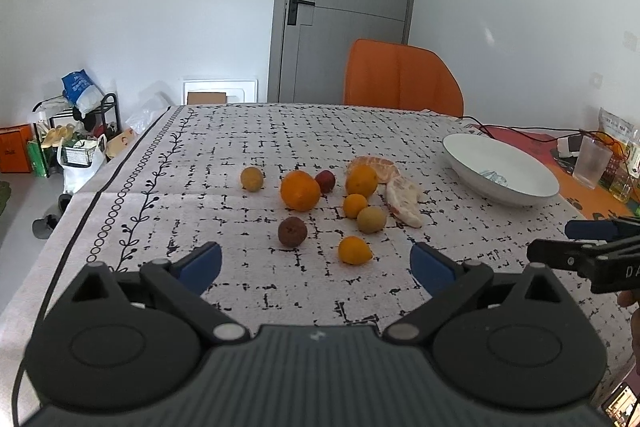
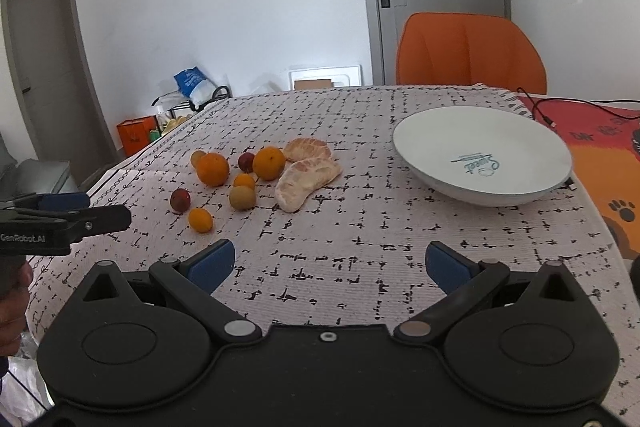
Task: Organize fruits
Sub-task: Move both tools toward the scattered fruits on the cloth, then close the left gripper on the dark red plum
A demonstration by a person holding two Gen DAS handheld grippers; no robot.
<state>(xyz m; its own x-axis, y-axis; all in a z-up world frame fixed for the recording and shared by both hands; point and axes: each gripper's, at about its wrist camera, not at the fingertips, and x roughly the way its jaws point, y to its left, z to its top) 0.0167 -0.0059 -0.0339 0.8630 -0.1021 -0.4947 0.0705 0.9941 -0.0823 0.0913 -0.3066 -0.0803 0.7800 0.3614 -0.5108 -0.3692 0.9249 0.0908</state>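
Note:
Several fruits lie loose on the patterned tablecloth: a large orange [image 1: 300, 190] [image 2: 213, 169], a second orange [image 1: 361, 180] [image 2: 269, 163], small orange fruits [image 1: 354, 250] [image 2: 200, 219], a dark brown fruit [image 1: 292, 231] [image 2: 180, 200], a greenish one [image 1: 371, 219] [image 2: 242, 197], and peeled citrus segments [image 1: 404, 201] [image 2: 306, 179]. An empty white bowl [image 1: 500, 169] [image 2: 482, 155] stands to the right. My left gripper [image 1: 316, 263] is open and empty, just short of the fruits. My right gripper [image 2: 330, 261] is open and empty, in front of the bowl.
An orange chair [image 1: 400, 77] [image 2: 468, 49] stands behind the table by a grey door [image 1: 344, 3]. A plastic cup [image 1: 592, 163], cables and bottles sit on an orange mat at the far right. Bags and a rack [image 1: 76, 135] clutter the floor at left.

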